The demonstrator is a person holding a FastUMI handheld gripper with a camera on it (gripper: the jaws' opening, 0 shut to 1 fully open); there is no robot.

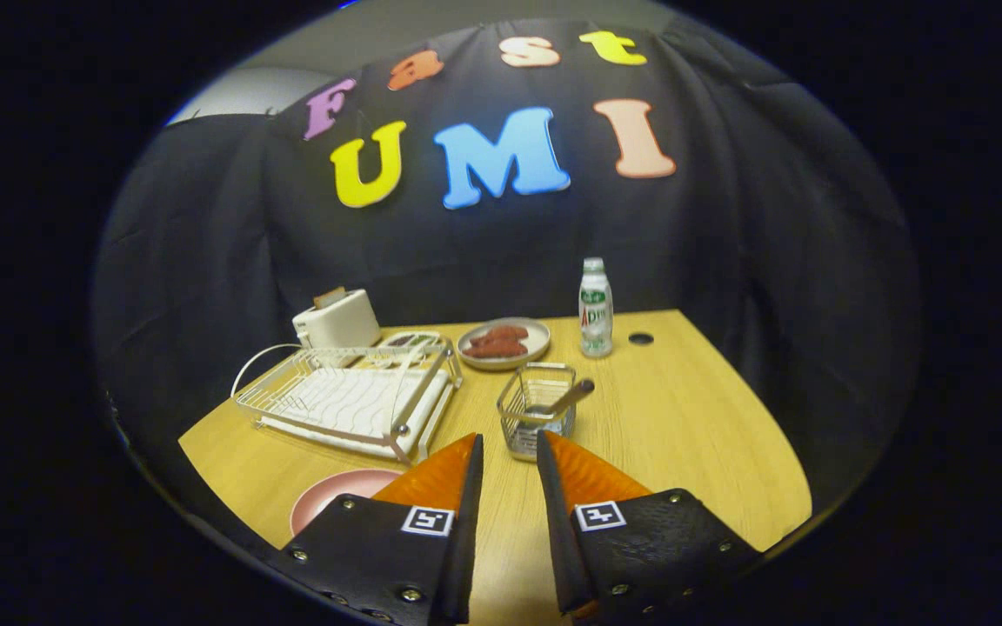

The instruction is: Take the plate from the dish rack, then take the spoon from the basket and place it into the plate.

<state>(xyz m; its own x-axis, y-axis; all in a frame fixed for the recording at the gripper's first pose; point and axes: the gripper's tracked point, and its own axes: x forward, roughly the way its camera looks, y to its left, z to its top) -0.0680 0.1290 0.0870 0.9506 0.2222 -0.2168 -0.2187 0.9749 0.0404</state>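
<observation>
- Above the counter (684,417), the claw (510,448) hangs with fingers apart, gripping nothing.
- Just ahead of them, the wire basket (537,409) holds the spoon (564,400).
- Beside the left finger lies the pink plate (331,497), near the dish rack (349,400).

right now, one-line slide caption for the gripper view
Open gripper faces wire basket holding metal spoon; pink plate on wooden table beside white dish rack.

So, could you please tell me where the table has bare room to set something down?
Bare wood lies right of the wire basket and in front of the bottle. The far left is crowded: dish rack, toaster, food plate. The gripper jaws are open.
</observation>
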